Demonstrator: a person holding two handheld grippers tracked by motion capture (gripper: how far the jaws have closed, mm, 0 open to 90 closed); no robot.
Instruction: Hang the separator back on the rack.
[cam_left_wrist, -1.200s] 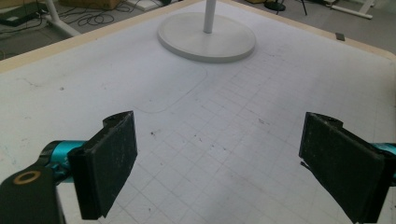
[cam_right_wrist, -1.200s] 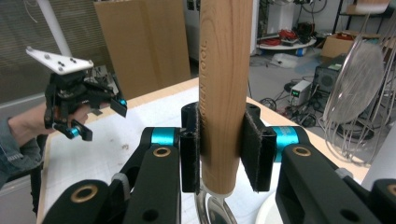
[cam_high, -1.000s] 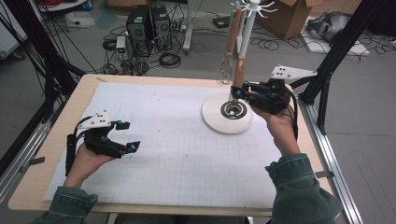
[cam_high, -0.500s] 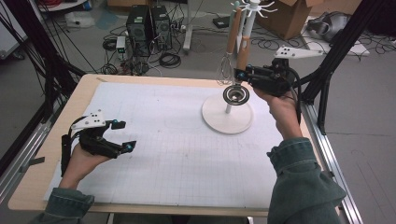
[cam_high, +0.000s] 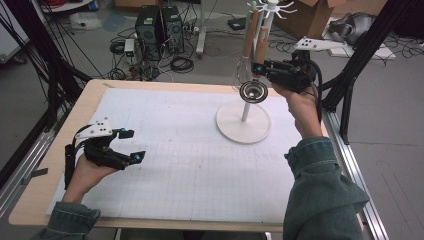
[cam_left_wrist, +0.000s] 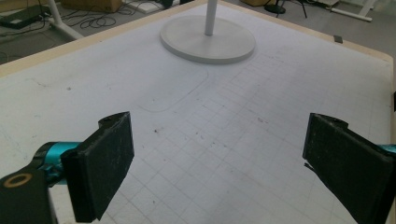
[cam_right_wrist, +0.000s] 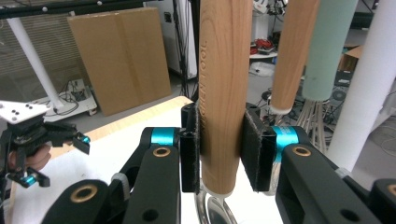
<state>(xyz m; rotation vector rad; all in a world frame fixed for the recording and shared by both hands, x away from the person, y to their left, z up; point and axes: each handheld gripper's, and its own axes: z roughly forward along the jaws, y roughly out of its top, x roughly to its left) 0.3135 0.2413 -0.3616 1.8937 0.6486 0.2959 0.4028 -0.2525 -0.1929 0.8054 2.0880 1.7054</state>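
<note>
one wooden-handled strainer (cam_right_wrist: 223, 93), metal bowl, clamped in right tool (cam_right_wrist: 219, 149).

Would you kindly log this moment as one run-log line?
right gripper: shut on wooden-handled strainer, raised beside rack | left gripper: open, idle

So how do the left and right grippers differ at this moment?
The left gripper has its jaws wide apart and empty; the right gripper is clamped on a wooden handle. The left sits low over the gridded mat; the right is raised beside the white stand. Both are black with teal accents and hand-held.
</note>
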